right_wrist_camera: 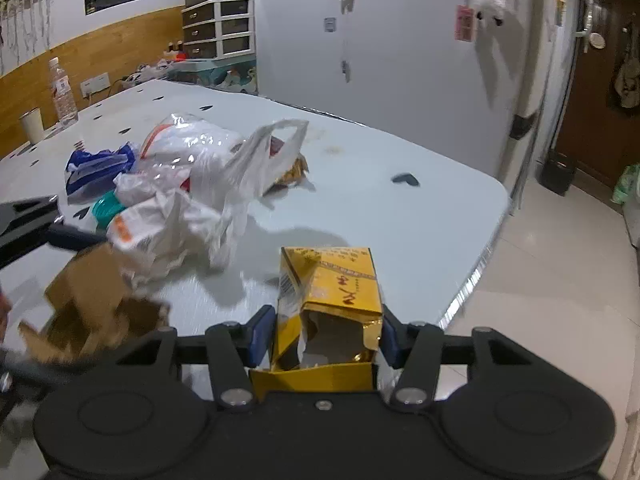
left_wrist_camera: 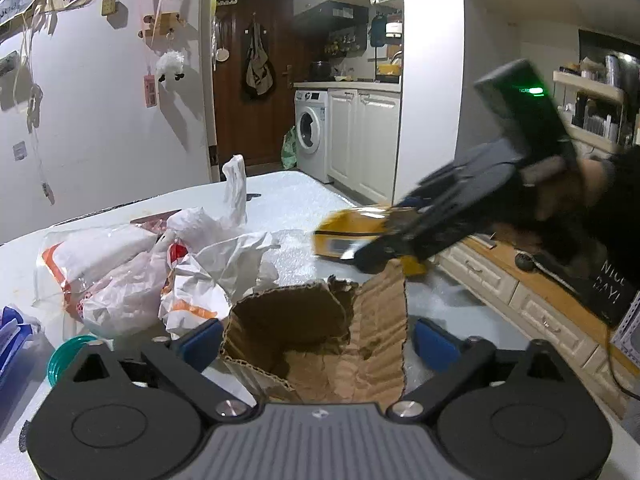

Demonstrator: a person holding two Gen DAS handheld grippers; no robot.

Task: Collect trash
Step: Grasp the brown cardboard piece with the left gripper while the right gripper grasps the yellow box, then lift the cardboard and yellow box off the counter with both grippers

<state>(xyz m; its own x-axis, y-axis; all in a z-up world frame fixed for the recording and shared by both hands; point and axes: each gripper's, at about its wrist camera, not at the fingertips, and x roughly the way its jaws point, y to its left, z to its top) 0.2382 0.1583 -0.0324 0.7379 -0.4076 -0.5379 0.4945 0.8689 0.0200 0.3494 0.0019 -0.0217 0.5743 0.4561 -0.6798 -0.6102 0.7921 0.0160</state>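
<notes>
1. White table point(right_wrist_camera: 360, 184) fills most of what I see, in a small home kitchen with a washing machine point(left_wrist_camera: 310, 132) and a brown door point(left_wrist_camera: 256, 80) at the back.
2. My left gripper point(left_wrist_camera: 316, 340) has its two blue pads on either side of a torn brown cardboard box point(left_wrist_camera: 320, 336). The pads stand wide. The left pad point(left_wrist_camera: 202, 342) is right at the box wall. The right pad point(left_wrist_camera: 436, 342) sits a little apart from it. So I would call this tool loose, not squeezing.
3. From my right camera I see that same box point(right_wrist_camera: 92, 304) low on the left, open at the top and blurry.
4. My right gripper point(right_wrist_camera: 326, 336) has a yellow carton point(right_wrist_camera: 332, 300) between its blue pads. The carton is ripped open at the near end. Both pads look like they press its sides, so this tool is grasping the carton.
5. From my left camera the yellow carton point(left_wrist_camera: 360, 232) sits just past the brown box, with the right gripper point(left_wrist_camera: 400, 236) on it and a hand point(left_wrist_camera: 560, 188) in a dark sleeve behind.
6. A heap of crumpled white plastic bags point(right_wrist_camera: 192, 192) lies on the table, left of the carton.
7. Next to the heap are a blue packet point(right_wrist_camera: 96, 168) and a teal lid point(right_wrist_camera: 106, 208).
8. A water bottle point(right_wrist_camera: 62, 92) and a white cup point(right_wrist_camera: 32, 122) stand at the far edge.
</notes>
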